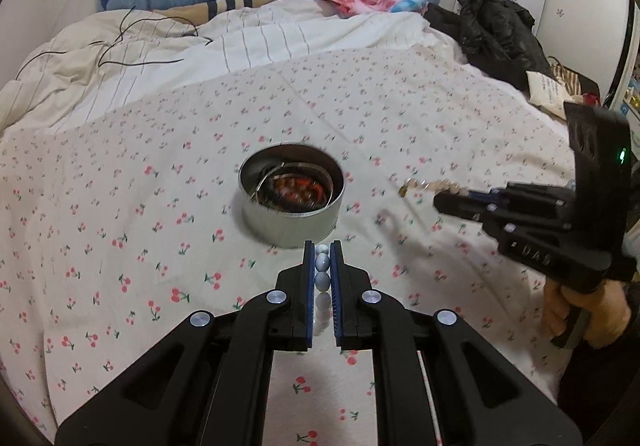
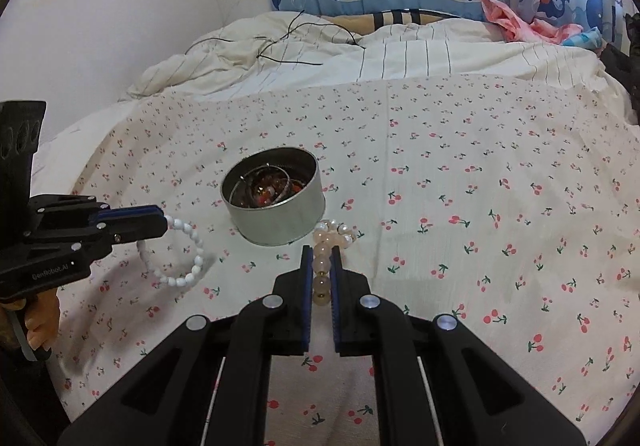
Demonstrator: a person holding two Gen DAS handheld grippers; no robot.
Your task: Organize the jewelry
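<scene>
Holding a white bead bracelet (image 2: pixel 176 258) in the clamped left gripper (image 1: pixel 322 266) and a peach bead bracelet (image 2: pixel 326 262) in the clamped right gripper (image 2: pixel 322 266), both low centre, each next needs carrying over the round tin (image 2: pixel 272 202) mid-frame, I'd judge.

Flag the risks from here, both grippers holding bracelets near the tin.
1. The left gripper pinches the white bead bracelet by a few beads only; the loop dangles and could slip out or swing.
2. The right gripper holds the peach bead bracelet close to the metal tin; it may snag the rim.
3. The tin already holds jewelry; tangling is likely.
</scene>
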